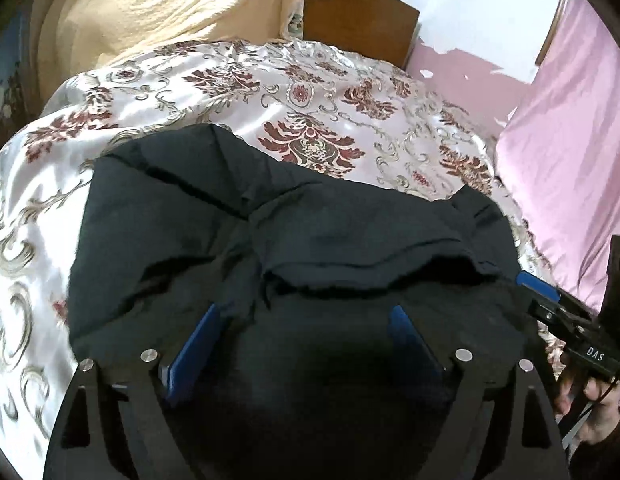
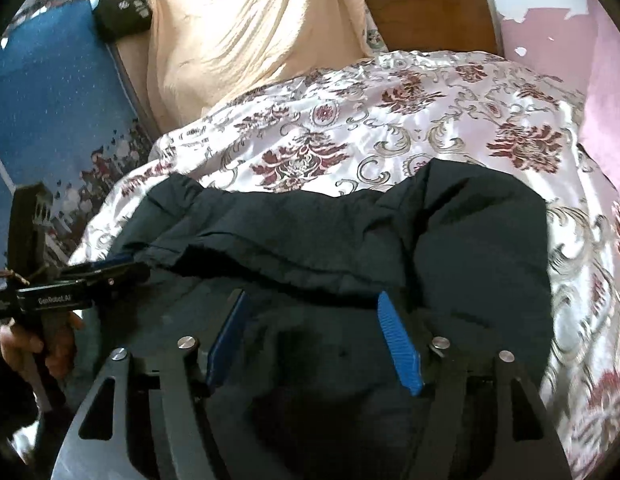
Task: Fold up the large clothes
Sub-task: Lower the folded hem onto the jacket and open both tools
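A large dark garment lies folded over on a floral satin bedspread, with a loose folded edge running across its middle. My left gripper hovers over the garment's near part. Its blue pads stand wide apart and grip nothing, so it is open. In the right wrist view the same garment lies under my right gripper, which is also open with no cloth pinched. Each gripper shows in the other's view: the right gripper at the garment's right edge, the left gripper at its left edge, both held by hands.
A cream blanket is heaped at the head of the bed against a wooden headboard. Pink fabric lies to the right of the bed. On the left are a blue patterned cloth and a black box.
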The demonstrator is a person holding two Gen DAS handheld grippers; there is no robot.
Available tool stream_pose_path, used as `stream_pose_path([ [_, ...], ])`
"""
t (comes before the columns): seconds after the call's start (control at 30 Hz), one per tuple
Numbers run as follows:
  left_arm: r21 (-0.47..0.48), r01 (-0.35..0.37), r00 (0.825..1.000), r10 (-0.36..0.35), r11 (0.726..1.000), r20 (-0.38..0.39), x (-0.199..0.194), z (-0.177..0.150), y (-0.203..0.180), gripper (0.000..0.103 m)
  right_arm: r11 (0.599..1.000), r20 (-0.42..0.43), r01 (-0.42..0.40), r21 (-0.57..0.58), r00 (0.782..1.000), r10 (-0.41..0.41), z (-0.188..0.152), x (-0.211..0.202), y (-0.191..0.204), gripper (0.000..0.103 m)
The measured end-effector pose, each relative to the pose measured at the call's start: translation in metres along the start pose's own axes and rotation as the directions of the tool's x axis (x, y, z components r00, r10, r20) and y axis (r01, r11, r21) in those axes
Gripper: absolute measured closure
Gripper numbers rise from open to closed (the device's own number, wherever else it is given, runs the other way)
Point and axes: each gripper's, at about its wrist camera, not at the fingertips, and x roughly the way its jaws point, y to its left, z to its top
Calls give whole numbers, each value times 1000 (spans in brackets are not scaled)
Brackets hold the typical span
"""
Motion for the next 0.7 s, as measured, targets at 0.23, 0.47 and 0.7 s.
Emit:
stream_pose_path([
  [0.23, -41, 18, 998, -15, 999, 68, -51, -14, -9, 0, 999, 67, 11, 37, 998, -14, -10, -58, 6, 22],
  [0.47, -31, 37, 983, -31, 999, 182, -118, -32, -25, 0, 999, 134, 13, 31, 991, -17, -23, -119, 21, 12],
  [0.7, 2, -14, 961, 13, 1000, 275, -176, -56, -49, 0, 999, 183, 39, 32, 982, -44, -41, -173, 33, 10],
])
